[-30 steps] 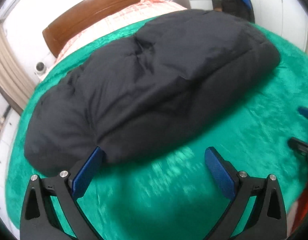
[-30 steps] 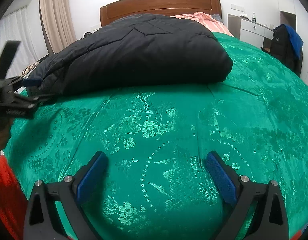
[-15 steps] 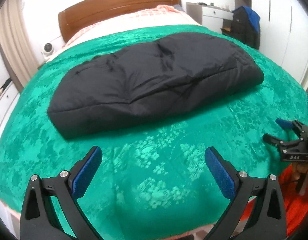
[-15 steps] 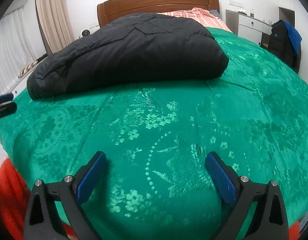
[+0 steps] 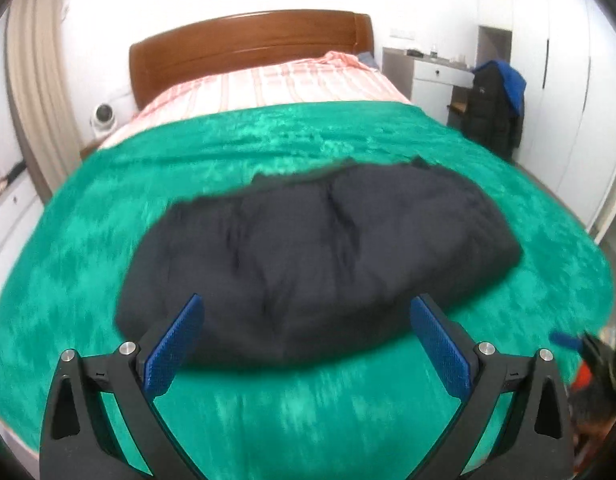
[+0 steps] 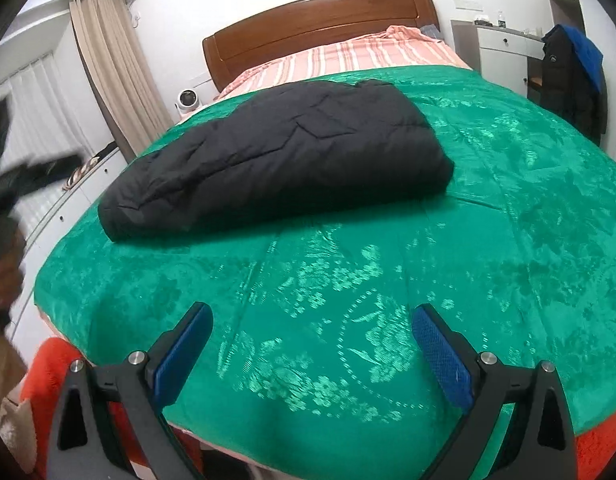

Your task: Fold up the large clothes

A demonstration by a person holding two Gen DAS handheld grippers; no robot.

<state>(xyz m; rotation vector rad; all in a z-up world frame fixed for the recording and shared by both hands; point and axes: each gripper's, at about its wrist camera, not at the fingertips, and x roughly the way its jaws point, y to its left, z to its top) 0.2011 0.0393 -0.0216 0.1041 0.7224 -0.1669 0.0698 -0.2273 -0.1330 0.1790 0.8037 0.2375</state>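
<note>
Black padded coat [image 6: 275, 156] lies as 1 compact bundle on the green bedspread [image 6: 508, 240], toward 11 o'clock in the right view and near 12 o'clock in the left. Left gripper [image 5: 308, 344] and right gripper [image 6: 312, 352] hang with fingers apart, holding nothing — the fold looks complete. Next step, judged: check the bundle, or grip an edge at 6 o'clock for 1 more fold.

Wooden headboard [image 6: 320, 26], beige curtain [image 6: 115, 76]

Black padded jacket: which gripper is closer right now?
Left. The left gripper hovers open at the black padded jacket's near edge; the right gripper sits open, farther back over green bedspread.
</note>
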